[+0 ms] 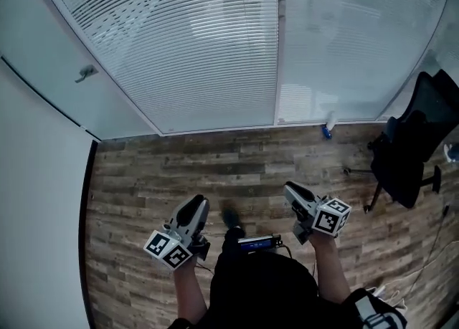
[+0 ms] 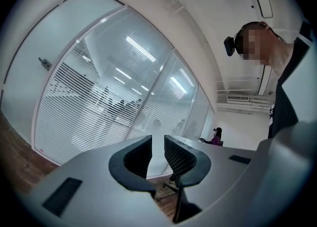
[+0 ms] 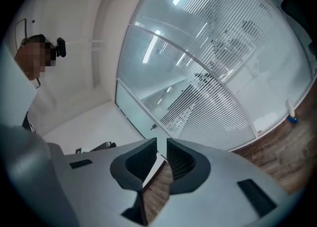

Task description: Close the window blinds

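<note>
Left gripper (image 1: pixel 195 204) narrowly apart, right gripper (image 1: pixel 290 191) closed, both empty at lower frame; blinds (image 1: pixel 186 41) in upper frame, probably not within reach yet.

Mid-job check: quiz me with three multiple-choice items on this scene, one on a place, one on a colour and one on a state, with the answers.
1. Where is the small bottle?
A) on the floor at the foot of the glass wall
B) on the office chair
C) by the person's feet

2. What colour is the office chair?
A) white
B) black
C) red

3. What is between the jaws of the left gripper?
A) a blind cord
B) a bottle
C) nothing

Answers:
1 A: it stands on the wood floor right below the blinds.
2 B: seat, back and base are all black.
3 C: only the room beyond shows in the gap.
</note>
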`<state>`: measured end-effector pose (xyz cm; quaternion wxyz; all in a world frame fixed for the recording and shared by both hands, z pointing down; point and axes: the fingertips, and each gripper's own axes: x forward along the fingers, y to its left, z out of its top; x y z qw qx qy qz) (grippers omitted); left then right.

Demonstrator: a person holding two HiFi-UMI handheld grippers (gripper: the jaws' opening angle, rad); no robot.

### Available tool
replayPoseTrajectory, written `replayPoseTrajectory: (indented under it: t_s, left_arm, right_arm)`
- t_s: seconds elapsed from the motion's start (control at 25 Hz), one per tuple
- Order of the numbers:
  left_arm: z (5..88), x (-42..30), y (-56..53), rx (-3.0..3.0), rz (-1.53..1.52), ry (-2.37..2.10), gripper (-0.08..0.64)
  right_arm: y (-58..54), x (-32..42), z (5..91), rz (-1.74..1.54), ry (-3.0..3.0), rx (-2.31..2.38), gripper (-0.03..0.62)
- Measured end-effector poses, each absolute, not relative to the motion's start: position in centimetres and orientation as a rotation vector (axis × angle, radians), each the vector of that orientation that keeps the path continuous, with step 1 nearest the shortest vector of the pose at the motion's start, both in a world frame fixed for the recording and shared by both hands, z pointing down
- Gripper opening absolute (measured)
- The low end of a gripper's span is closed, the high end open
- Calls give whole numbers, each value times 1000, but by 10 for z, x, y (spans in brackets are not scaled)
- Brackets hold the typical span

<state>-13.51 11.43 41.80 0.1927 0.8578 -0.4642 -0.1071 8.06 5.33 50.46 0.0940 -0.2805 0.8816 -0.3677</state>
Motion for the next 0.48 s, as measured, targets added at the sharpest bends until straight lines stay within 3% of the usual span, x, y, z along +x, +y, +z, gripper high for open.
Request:
replayPoseTrajectory:
  t_s: [0.48]
  left_arm:
    - [408, -212, -79, 2434, -440, -1130, 72]
  right_arm:
    - [-112, 37, 466, -919, 2605, -1134, 49]
